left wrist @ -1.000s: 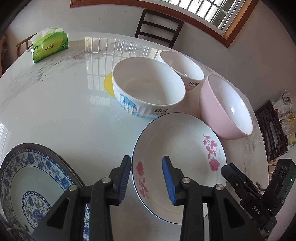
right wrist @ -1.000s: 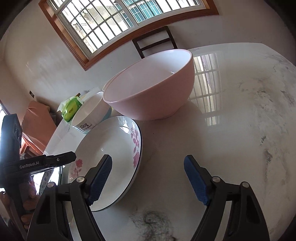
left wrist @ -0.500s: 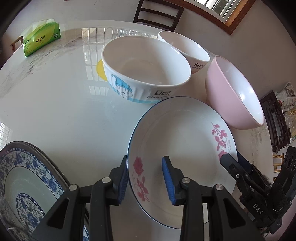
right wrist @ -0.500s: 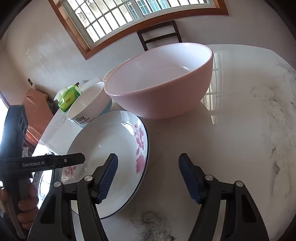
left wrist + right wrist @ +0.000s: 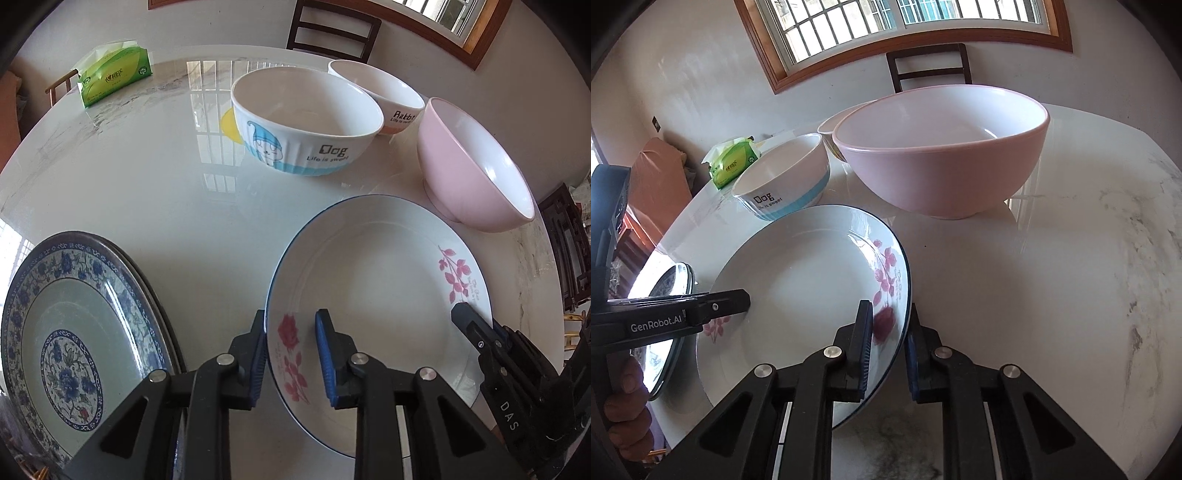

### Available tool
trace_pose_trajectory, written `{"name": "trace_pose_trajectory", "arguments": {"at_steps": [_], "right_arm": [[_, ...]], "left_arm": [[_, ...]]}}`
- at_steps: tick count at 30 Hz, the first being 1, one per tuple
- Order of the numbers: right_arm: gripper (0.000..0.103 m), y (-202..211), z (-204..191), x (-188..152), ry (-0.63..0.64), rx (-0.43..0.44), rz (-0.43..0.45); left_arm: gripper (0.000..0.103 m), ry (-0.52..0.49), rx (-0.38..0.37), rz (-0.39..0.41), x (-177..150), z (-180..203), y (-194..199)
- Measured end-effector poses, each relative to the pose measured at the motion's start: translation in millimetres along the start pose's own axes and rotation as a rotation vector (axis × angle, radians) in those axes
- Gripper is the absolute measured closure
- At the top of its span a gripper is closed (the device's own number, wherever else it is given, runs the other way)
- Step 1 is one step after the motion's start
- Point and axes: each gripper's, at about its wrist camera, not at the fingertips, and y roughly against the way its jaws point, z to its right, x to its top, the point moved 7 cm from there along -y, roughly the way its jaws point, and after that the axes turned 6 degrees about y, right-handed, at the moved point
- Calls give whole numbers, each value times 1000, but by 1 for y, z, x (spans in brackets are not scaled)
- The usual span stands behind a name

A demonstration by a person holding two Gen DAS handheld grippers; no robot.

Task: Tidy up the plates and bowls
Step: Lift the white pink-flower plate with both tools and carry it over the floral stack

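A white plate with pink flowers (image 5: pixel 369 266) lies on the marble table, also seen in the right wrist view (image 5: pixel 798 288). My left gripper (image 5: pixel 290 354) straddles its left rim, one finger outside and one inside, nearly closed on it. My right gripper (image 5: pixel 888 343) is shut on its right rim. A blue-patterned plate (image 5: pixel 74 332) lies to the left. Behind stand a white "Dog" bowl (image 5: pixel 306 122), a smaller "Rabbit" bowl (image 5: pixel 380 92) and a pink bowl (image 5: pixel 476 162).
A green tissue pack (image 5: pixel 114 77) lies at the table's far left. A yellow disc (image 5: pixel 229 125) shows behind the Dog bowl. A dark chair (image 5: pixel 332 29) stands beyond the table, under a window. The table edge curves close on the right.
Both grippers moved in on the flowered plate. The right gripper narrowed from wide open to shut on the right rim. The left gripper slid over the left rim and narrowed slightly.
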Motion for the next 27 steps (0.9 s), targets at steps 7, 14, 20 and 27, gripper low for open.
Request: {"name": "trace_pose_trajectory", "arguments": {"at_steps": [7, 14, 20, 27], "right_arm": [[87, 18, -6, -18, 7, -10, 17], [88, 41, -9, -41, -20, -13, 26], [88, 58, -15, -60, -30, -21, 30], [88, 67, -24, -77, -47, -9, 29]], "left_arm": [[78, -16, -5, 12, -31, 3, 15], [78, -47, -2, 33, -55, -4, 28], [78, -56, -9, 31, -71, -7, 34], [79, -56, -6, 32, -83, -19, 45]]}}
